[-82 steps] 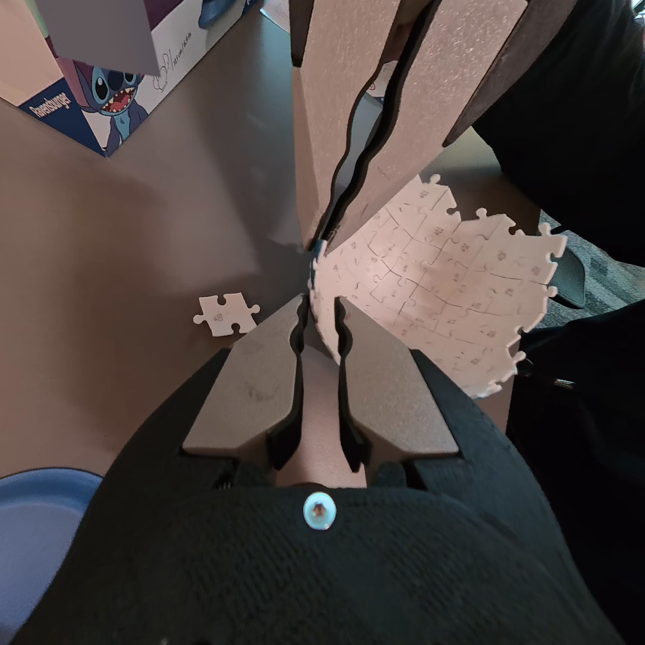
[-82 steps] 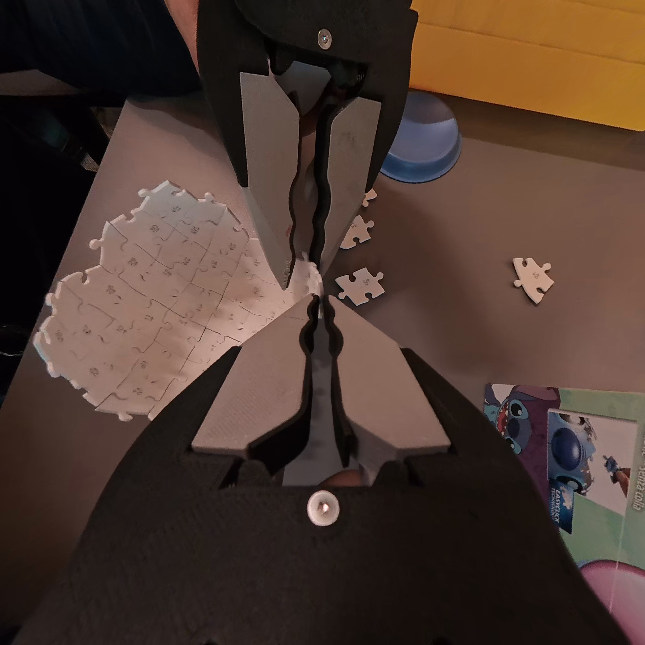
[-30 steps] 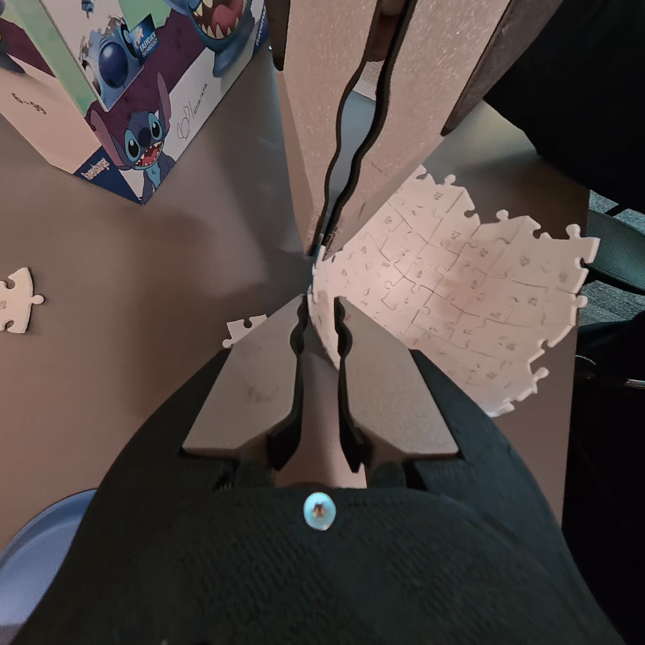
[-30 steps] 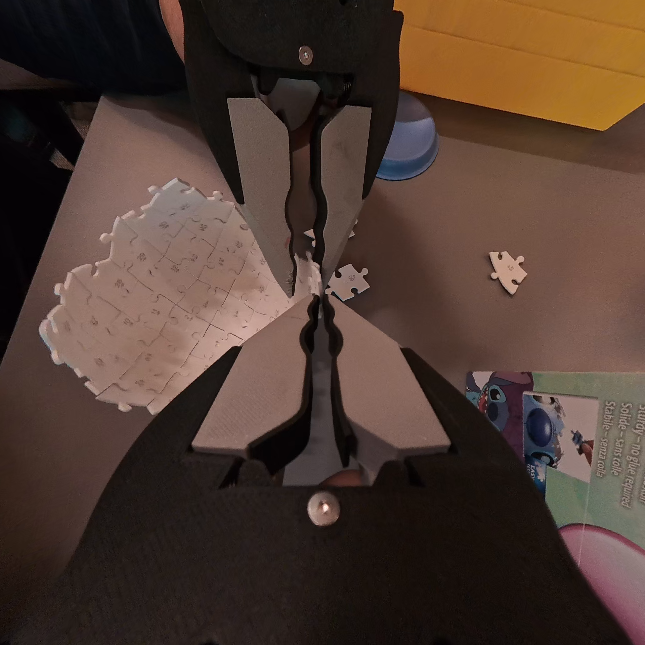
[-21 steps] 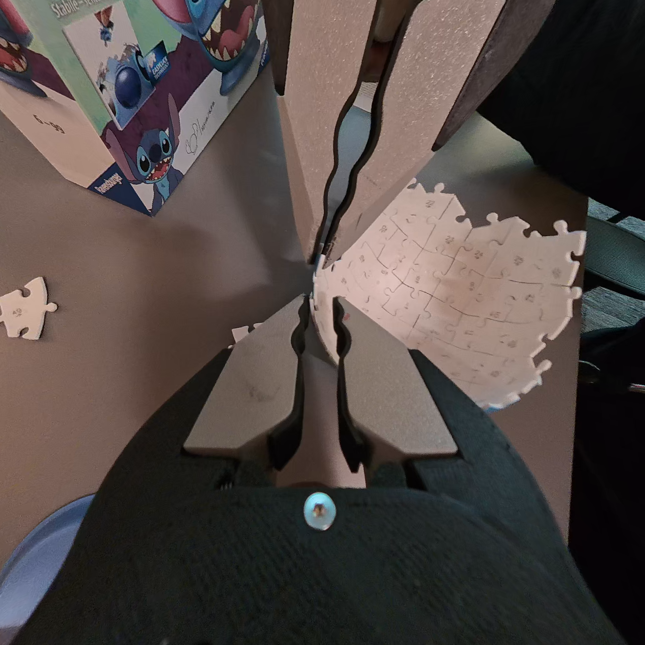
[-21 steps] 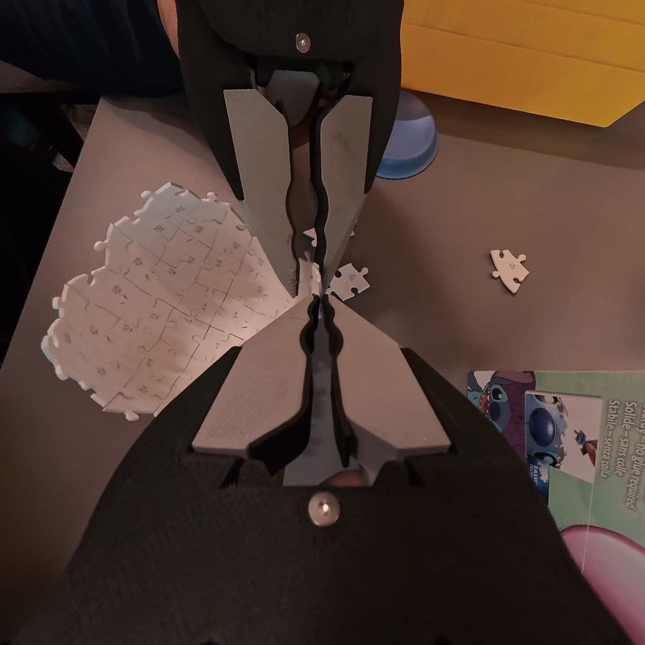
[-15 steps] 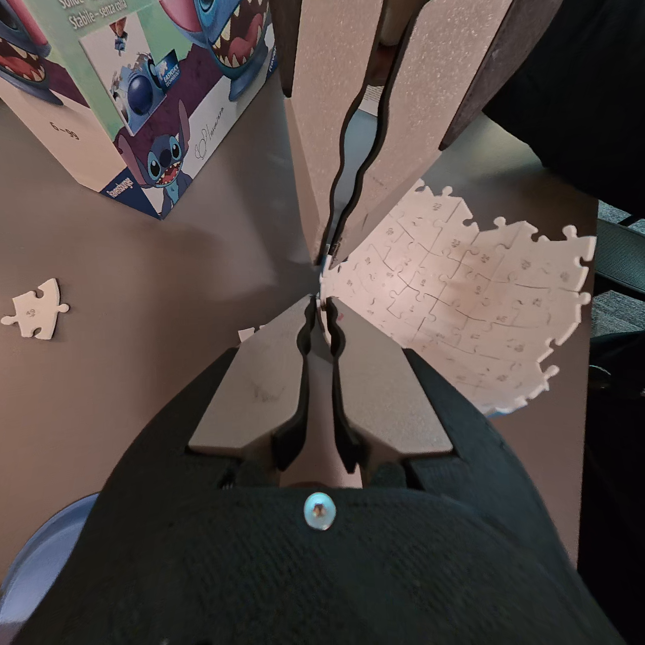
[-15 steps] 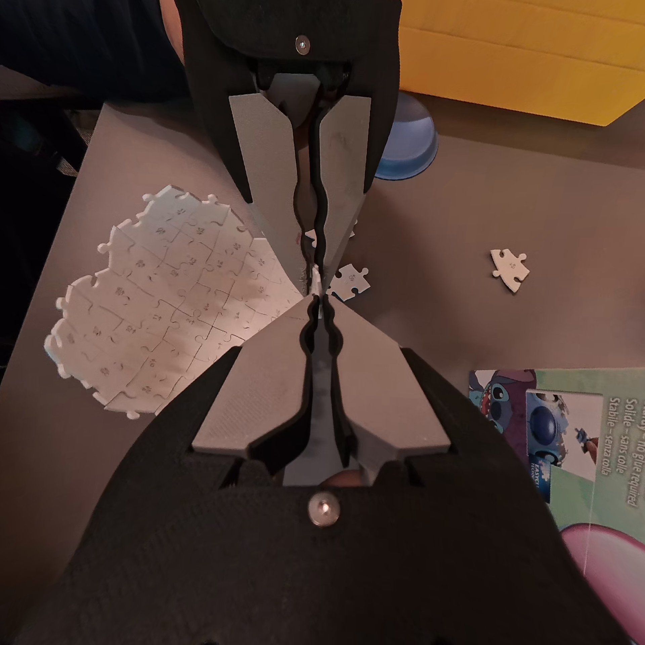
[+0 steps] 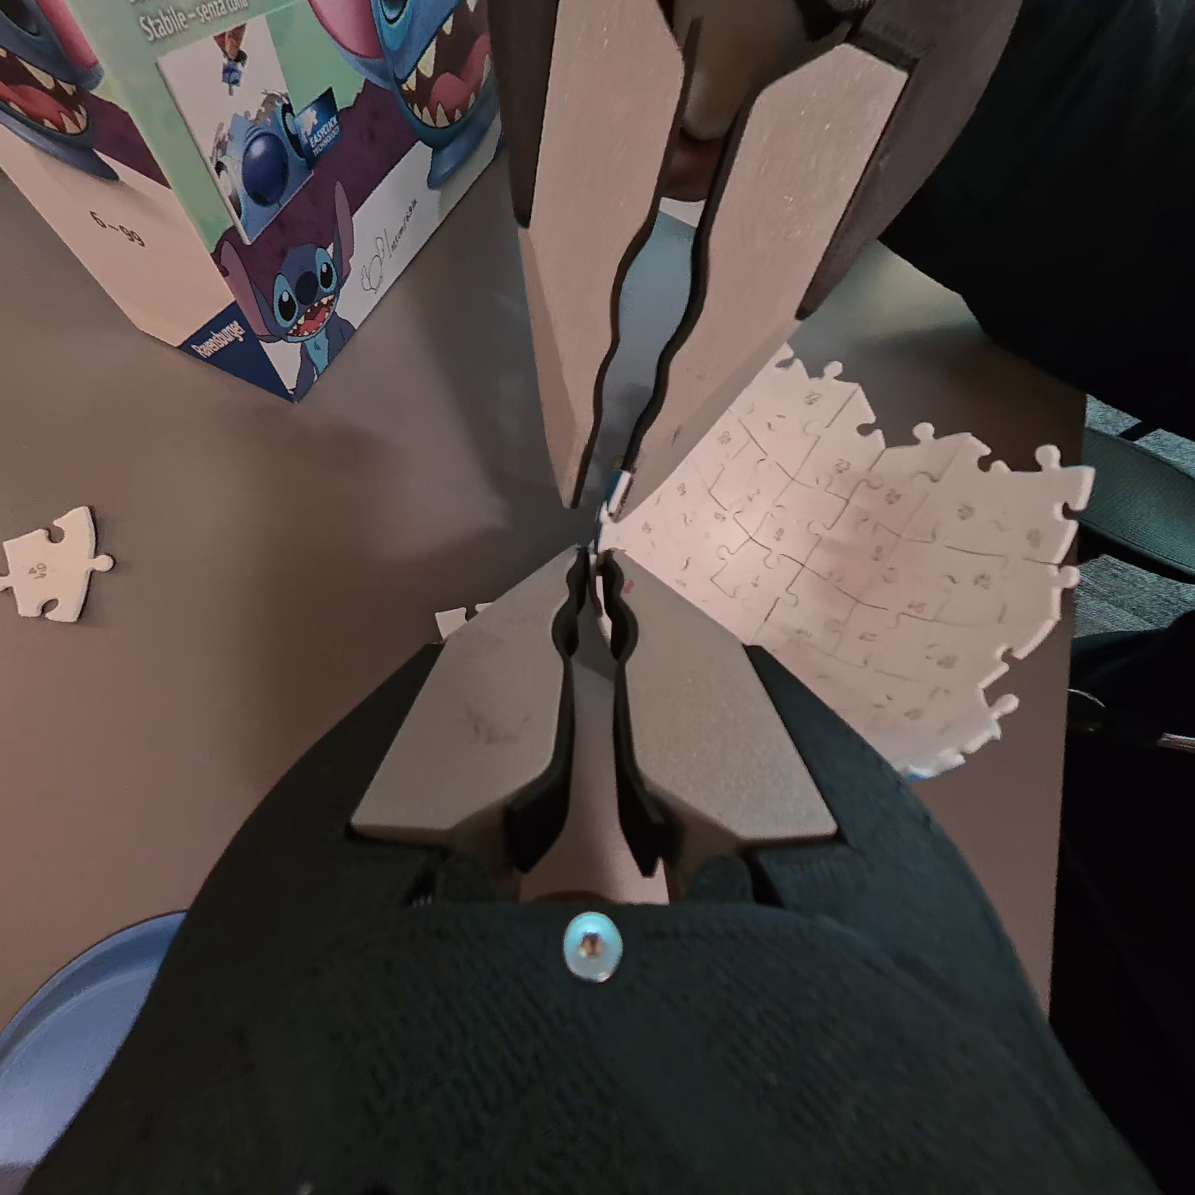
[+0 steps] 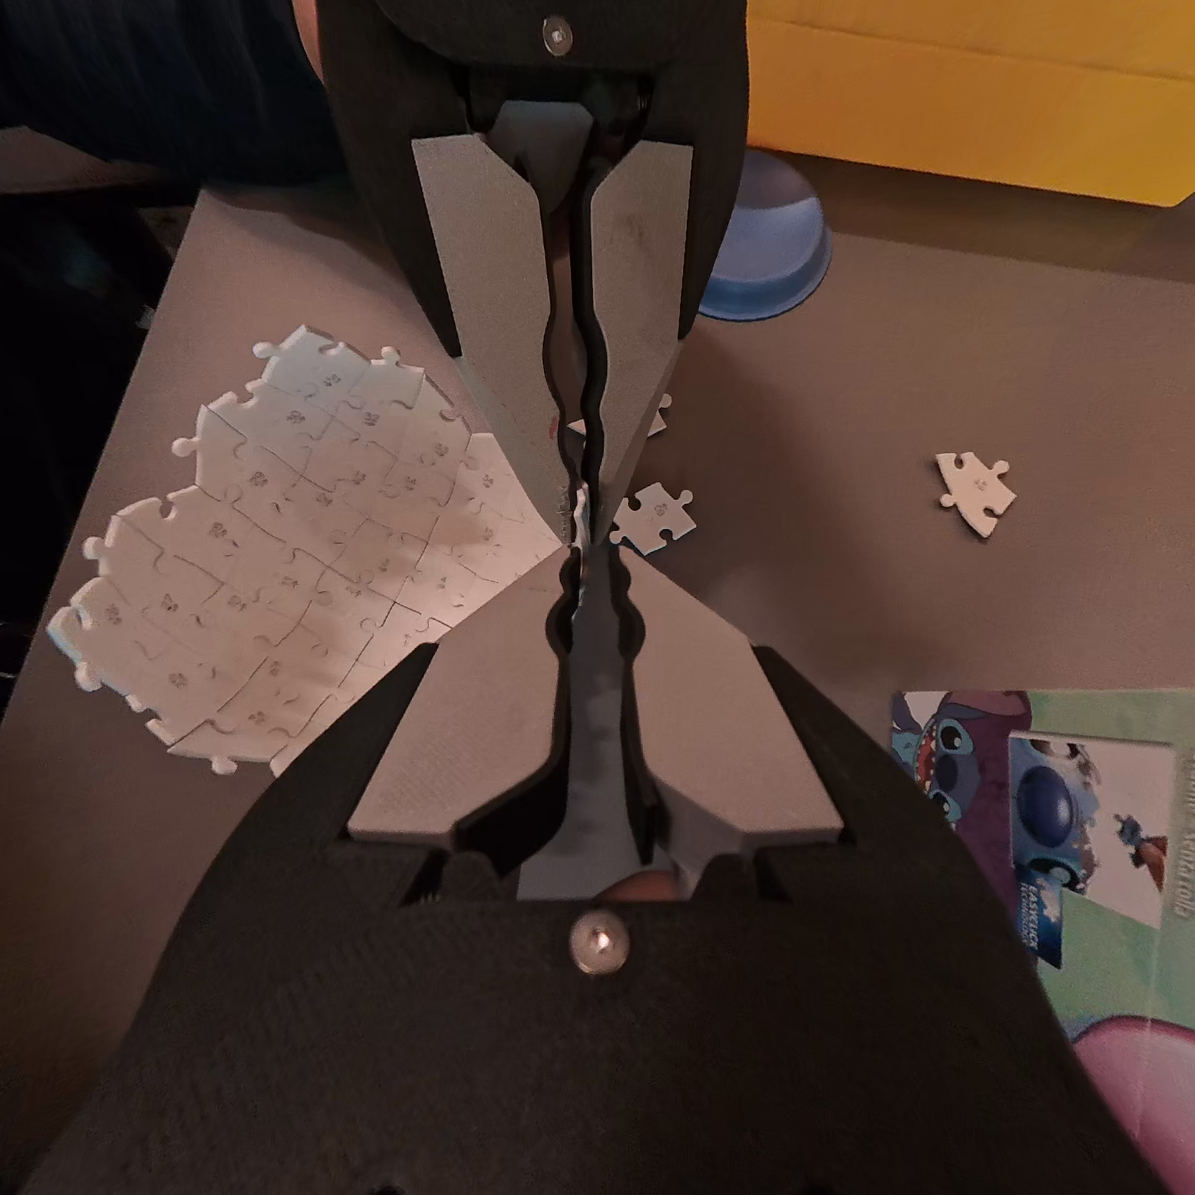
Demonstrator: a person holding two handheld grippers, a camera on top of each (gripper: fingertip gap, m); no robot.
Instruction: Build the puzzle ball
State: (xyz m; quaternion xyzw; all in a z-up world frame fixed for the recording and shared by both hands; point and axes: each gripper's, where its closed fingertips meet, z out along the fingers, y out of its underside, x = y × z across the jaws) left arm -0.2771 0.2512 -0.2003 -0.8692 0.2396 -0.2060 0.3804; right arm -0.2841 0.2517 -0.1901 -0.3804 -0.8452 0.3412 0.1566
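The part-built puzzle ball is a curved white shell of joined pieces [image 9: 873, 549], its numbered inner side up, and it also shows in the right wrist view [image 10: 291, 549]. My left gripper [image 9: 592, 559] is shut on the shell's near corner. My right gripper [image 10: 588, 549] meets it tip to tip from the opposite side. It is shut on a small white piece with a blue edge [image 9: 619, 488] right at the shell's corner. In each view the other gripper comes in from the top: the right one [image 9: 608, 498] and the left one [image 10: 581, 511].
Loose white pieces lie on the brown table [image 9: 48, 569] [image 10: 653, 517] [image 10: 976, 491] [image 10: 621, 423]. The puzzle's printed box [image 9: 258, 161] stands beyond the grippers. A blue bowl [image 10: 769, 258] and a yellow box [image 10: 970, 84] sit behind the left gripper. The table edge runs just past the shell. My left and right fingertips are right by each other.
My left gripper's jaws have narrowed onto the shell's corner. Both grippers and the shell have shifted slightly over the table. The right gripper has stayed shut.
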